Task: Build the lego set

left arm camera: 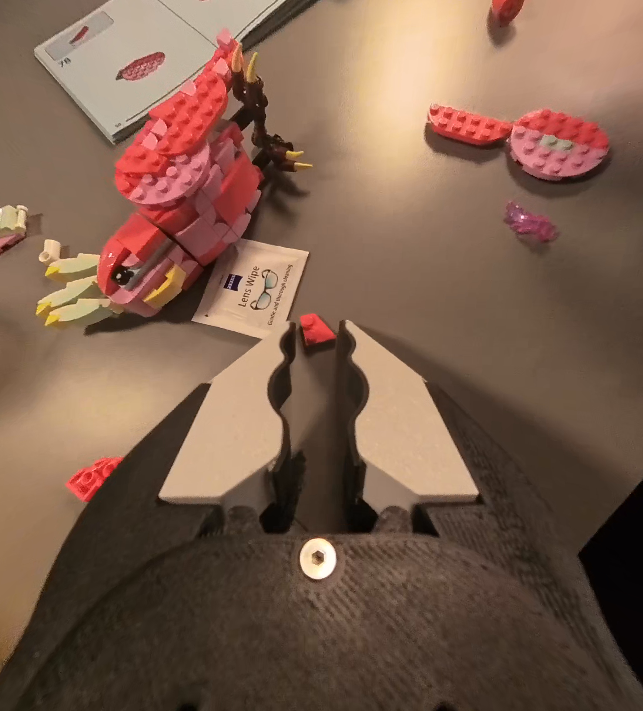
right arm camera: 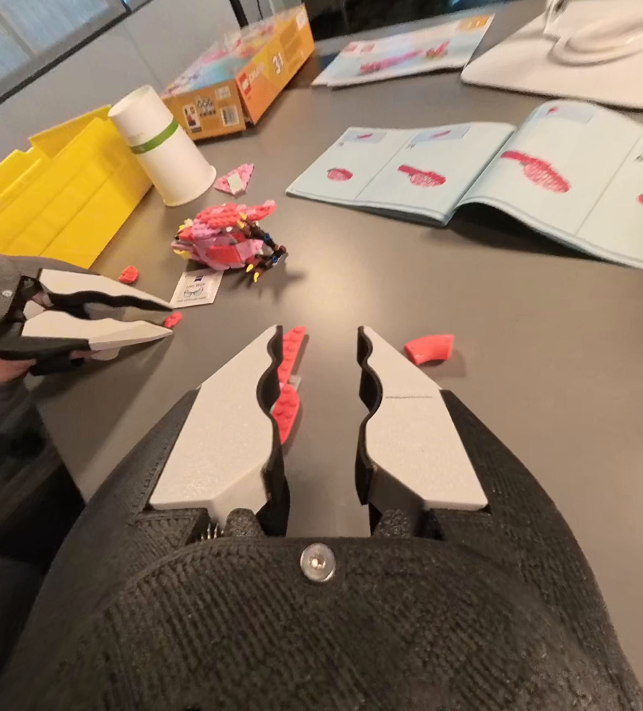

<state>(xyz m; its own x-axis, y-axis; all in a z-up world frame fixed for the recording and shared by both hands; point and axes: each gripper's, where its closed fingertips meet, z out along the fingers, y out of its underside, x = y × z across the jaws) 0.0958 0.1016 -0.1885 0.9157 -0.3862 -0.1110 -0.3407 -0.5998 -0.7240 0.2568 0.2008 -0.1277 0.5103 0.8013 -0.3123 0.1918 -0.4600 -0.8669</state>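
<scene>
Left wrist view puts a small red brick (left arm camera: 316,331) at the very tips of our left gripper (left arm camera: 316,327), lying on the grey table (left arm camera: 446,307). Our jaws stand narrowly apart around it; its right corner seems to meet the right fingertip (left arm camera: 344,327), with a sliver of gap at the left one, so we judge it not yet clamped. Just far-left of it lies a white wipe sachet (left arm camera: 252,288), and beyond that the red and pink brick bird (left arm camera: 181,192) on its side.

Our right gripper (right arm camera: 319,334) holds its jaws wide apart with nothing pressed between them; a long red studded plate (right arm camera: 291,369) lies on the table under its left finger, and a curved red piece (right arm camera: 429,348) lies just to its right.

Our worry: the brick sits so far out at the tips that a squeeze could pop it forward or skate it sideways. A tip could also catch the sachet's edge.
</scene>
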